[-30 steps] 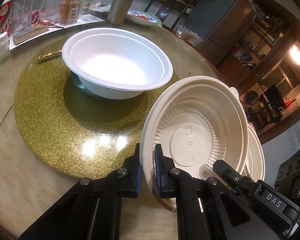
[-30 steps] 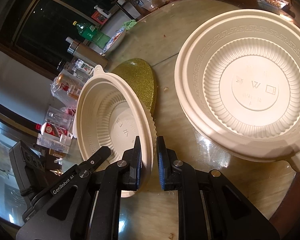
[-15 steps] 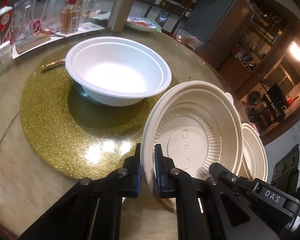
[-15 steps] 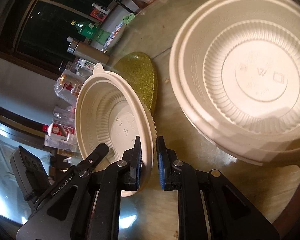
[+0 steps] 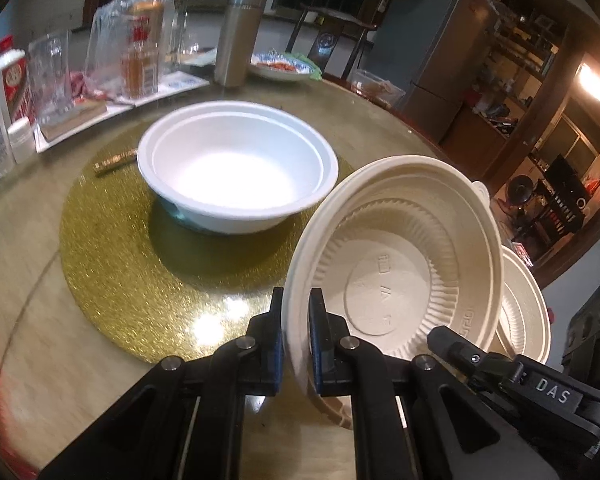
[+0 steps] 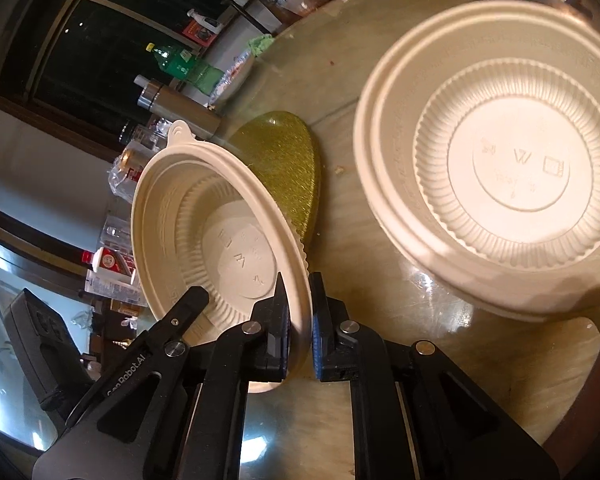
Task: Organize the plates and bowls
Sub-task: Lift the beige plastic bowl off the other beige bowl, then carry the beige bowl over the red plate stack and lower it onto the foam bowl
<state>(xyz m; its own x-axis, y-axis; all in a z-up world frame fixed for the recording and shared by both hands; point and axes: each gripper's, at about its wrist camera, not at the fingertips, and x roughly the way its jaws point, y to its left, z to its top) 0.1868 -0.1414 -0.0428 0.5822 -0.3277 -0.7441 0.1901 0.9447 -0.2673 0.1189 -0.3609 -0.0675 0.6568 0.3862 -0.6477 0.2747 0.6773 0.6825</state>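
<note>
Mid-carry step, judging by the pose: both grippers clamp one cream ribbed bowl, tilted on edge above the surface. Left hand-held gripper is closed on the bowl's near rim at lower centre of the left wrist view; the right hand-held gripper is closed on the same bowl's rim at lower centre of its own view.

A second cream bowl of the same type sits upright on the surface at upper right of the right wrist view. It shows partly behind the held bowl at right in the left view. Likely target for nesting.

Next move probably calls for levelling the held bowl, centring it over that second bowl, lowering, then releasing both rims.

Cream bowls: thin moulded plastic, matte, fluted inner wall, flat embossed base, small pull tab on the rim. White bowl: smooth, glossy, stepped rim, on a round gold glitter mat. Surface is glossy, pale, stone-like.
</note>
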